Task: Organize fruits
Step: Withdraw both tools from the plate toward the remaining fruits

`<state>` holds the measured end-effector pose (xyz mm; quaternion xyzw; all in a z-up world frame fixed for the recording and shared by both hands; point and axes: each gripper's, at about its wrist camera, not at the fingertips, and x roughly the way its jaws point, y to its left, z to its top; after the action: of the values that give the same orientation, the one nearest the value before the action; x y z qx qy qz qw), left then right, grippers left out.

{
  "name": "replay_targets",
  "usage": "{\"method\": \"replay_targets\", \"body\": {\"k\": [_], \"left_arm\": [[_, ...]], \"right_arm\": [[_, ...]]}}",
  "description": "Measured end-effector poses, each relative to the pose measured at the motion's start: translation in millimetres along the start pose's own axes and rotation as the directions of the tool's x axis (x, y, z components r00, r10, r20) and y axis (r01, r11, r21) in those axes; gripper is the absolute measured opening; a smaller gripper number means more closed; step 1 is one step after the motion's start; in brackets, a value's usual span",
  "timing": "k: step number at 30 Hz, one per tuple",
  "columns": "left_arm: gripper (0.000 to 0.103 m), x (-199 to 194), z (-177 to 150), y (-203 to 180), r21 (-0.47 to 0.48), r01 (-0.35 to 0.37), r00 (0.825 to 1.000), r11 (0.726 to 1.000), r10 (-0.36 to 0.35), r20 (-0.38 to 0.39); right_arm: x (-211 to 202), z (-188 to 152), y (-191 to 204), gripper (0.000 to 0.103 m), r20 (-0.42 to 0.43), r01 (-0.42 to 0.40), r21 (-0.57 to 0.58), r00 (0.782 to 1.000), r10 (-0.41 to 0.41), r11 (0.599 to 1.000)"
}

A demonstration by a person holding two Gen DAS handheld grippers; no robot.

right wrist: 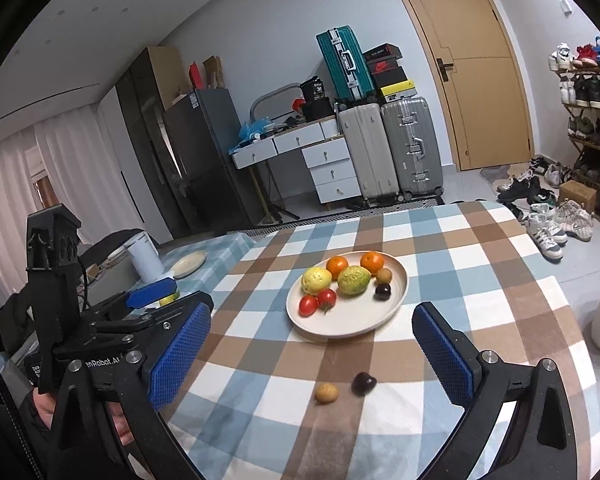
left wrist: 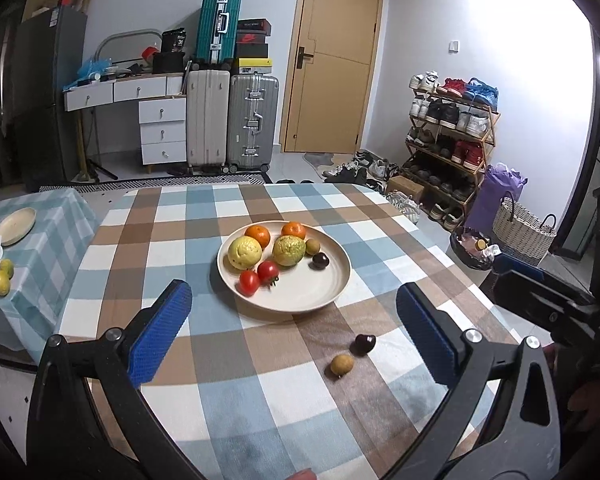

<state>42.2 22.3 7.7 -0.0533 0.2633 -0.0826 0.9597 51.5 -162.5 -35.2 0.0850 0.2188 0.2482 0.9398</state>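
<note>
Checked tabletop [left wrist: 180, 240]: both tongs spread wide, empty. Left tongs [left wrist: 294, 316], right tongs [right wrist: 312, 344]. Loose longan [left wrist: 342, 365] and dark cherry [left wrist: 365, 344] lie just ahead between the pads, nearer than plate [left wrist: 324, 296]. Neither hand clearly closer.

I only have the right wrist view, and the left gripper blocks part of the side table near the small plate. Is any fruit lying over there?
Observer: Yes. Two yellow-green fruits lie on the side table, on the near side of the small plate.
Operator: Is the left gripper carrying anything?
Observer: No. The left gripper is open, with nothing between its pads.
Operator: What is on the floor past the main table's right edge?
Observer: A woven basket stands there, beside a dark bin.
</note>
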Motion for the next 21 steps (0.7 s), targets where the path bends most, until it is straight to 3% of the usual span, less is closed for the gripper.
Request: {"method": "replay_targets", "body": {"k": [7,21], "left_arm": [[0.102,-5,-25,-3,-0.016,0.008,1.0,1.0,-0.008,-0.017],[0.102,51,-73,21,-0.062,-0.002,0.995,0.998,-0.004,-0.095]], "right_arm": [[-7,-16,-2,0.103,-0.005,0.013,0.0,1.0,-0.013,1.0],[29,-62,-26,0.103,-0.132,0.046,0.031,0.99,-0.042,0.998]]}}
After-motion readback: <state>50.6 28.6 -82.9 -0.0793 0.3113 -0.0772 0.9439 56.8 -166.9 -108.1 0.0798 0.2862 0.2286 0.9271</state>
